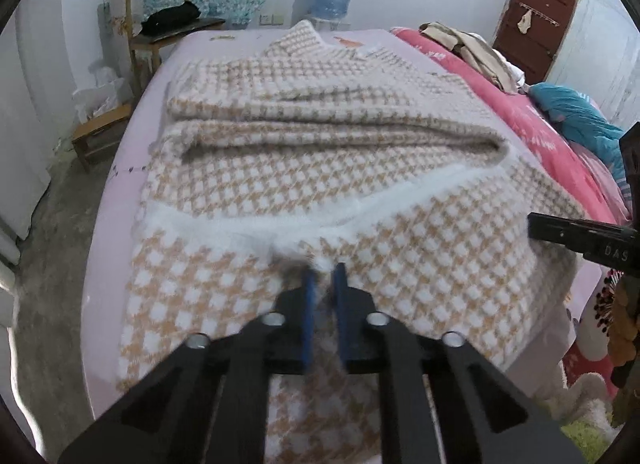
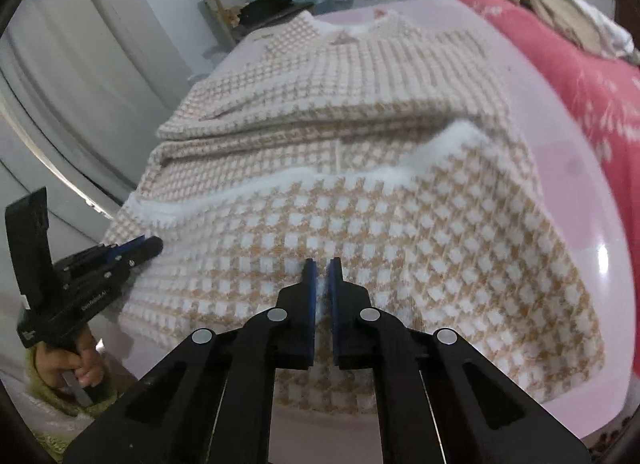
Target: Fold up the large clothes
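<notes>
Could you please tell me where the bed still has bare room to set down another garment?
A bare strip of pink sheet runs between the checked sweater and the red quilt; a narrower one follows the bed's left edge. The middle is covered by the sweater, and clothes crowd the quilt's far end.

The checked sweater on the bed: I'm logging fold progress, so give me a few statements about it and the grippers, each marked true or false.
1. The sweater has a tan and white checked pattern. True.
2. It lies on a bare wooden table. False: it lies on a bed with a pale pink sheet.
3. The left gripper and the right gripper each pinch the sweater's near fabric. True.
4. A red quilt lies on the bed to the right of the sweater. True.
5. The sweater is rolled into a tight ball. False: it is spread out, with flat folds across its middle.
</notes>
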Motion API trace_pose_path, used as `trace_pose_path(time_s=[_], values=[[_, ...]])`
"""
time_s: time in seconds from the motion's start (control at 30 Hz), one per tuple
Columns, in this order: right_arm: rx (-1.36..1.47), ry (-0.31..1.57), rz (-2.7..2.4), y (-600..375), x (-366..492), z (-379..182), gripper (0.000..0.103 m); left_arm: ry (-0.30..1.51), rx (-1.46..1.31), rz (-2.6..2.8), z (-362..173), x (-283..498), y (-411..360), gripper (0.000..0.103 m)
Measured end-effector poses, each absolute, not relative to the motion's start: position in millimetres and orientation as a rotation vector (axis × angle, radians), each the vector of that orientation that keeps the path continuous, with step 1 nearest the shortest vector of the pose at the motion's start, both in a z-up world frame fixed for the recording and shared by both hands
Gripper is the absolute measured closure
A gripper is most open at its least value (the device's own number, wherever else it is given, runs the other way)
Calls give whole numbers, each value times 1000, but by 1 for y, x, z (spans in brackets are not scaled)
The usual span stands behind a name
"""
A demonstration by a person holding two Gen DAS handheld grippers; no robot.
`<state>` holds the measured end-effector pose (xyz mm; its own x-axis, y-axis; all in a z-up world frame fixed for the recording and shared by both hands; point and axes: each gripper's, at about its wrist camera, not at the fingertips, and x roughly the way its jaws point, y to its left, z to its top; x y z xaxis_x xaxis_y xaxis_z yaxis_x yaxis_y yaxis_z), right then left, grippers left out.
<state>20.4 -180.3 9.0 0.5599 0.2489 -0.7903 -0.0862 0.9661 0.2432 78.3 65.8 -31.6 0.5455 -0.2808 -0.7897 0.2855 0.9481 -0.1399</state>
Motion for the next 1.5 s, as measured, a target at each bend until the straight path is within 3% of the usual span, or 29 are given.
trace_pose_path(time_s=[0.2, 0.43, 0.5, 0.57, 0.83, 0.93, 1.0, 1.07, 1.33, 1.5], values=[[204, 890, 180, -186, 17, 28, 102, 829, 45, -330, -1, 86, 64, 96], [235, 960, 176, -194, 31, -4, 99, 890, 105, -317, -41, 98, 53, 92], [253, 949, 179, -200, 28, 6, 93, 894, 112, -313, -39, 98, 53, 91], [280, 900, 169, -211, 24, 18, 76, 905, 70, -319, -39, 99, 58, 91], [256, 969, 27, -232, 41, -15, 72, 903, 16, -336, -31, 99, 66, 87], [245, 974, 17, -231, 41, -7, 66, 841, 12, -358, -8, 88, 66, 77], [250, 965, 24, -229, 38, 0, 64, 808, -5, -432, 7, 77, 63, 61], [241, 948, 47, -224, 32, 7, 61, 810, -22, -535, 14, 65, 55, 54], [95, 870, 205, -181, 0, 38, 60, 987, 86, -538, -22, 54, 14, 46], [-25, 954, 155, -170, 1, 4, 60, 1034, 47, -482, -23, 62, 13, 36]])
